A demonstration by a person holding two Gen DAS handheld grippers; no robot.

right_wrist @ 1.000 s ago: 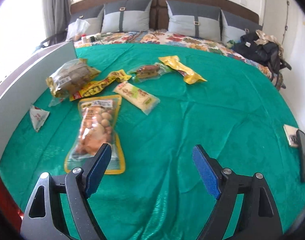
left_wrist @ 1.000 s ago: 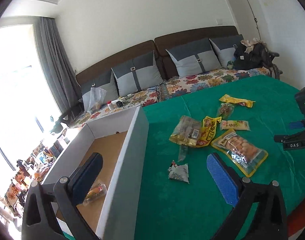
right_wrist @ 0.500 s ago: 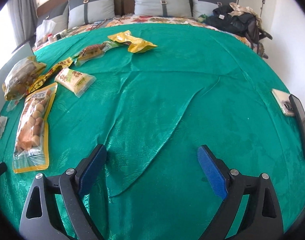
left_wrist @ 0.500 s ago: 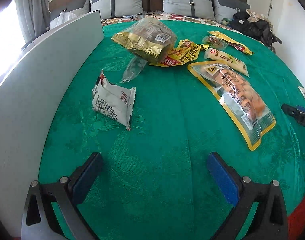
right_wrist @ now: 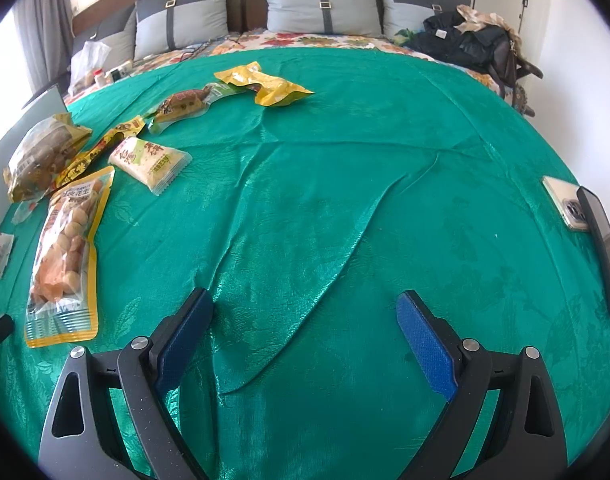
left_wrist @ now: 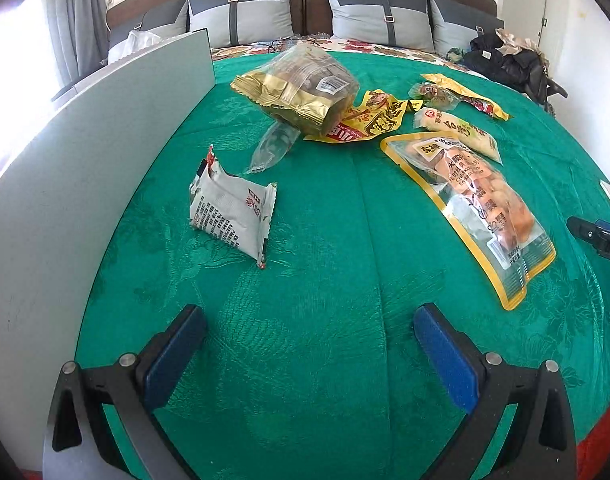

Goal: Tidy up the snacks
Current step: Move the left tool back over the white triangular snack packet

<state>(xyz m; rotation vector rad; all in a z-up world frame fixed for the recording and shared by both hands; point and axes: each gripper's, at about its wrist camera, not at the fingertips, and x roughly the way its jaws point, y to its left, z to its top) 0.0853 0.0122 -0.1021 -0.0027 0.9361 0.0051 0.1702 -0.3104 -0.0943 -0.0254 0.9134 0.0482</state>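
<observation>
Currently noted: left gripper [left_wrist: 309, 340] spread wide, nothing between the blue pads [left_wrist: 445, 360], hovering over bare green tablecloth [left_wrist: 325, 280]. Right gripper [right_wrist: 305, 328] likewise released and empty, over a creased stretch of the same cloth, well right of the snacks.

Snack positions, left wrist view:
- White foil packet [left_wrist: 229, 208] nearest the left gripper, lying just beside the grey box wall [left_wrist: 85, 168] at left.
- Small clear wrapper [left_wrist: 273, 146] just beyond, its far end under the gold bag.
- Gold crinkled bag [left_wrist: 301, 88] further back, resting partly on a flat yellow-red packet [left_wrist: 369, 120].
- Long yellow-bordered pouch of round pale snacks [left_wrist: 477, 204] at right, running near to far.
- Pale green-lettered packet [left_wrist: 457, 134] touching that pouch's far end.
- Brown snack in clear wrap [left_wrist: 433, 94] and yellow bag [left_wrist: 469, 98] farthest, at right.

Two phones [right_wrist: 581, 216] at the far right edge of the cloth, in the right wrist view, well apart from all snacks.
</observation>
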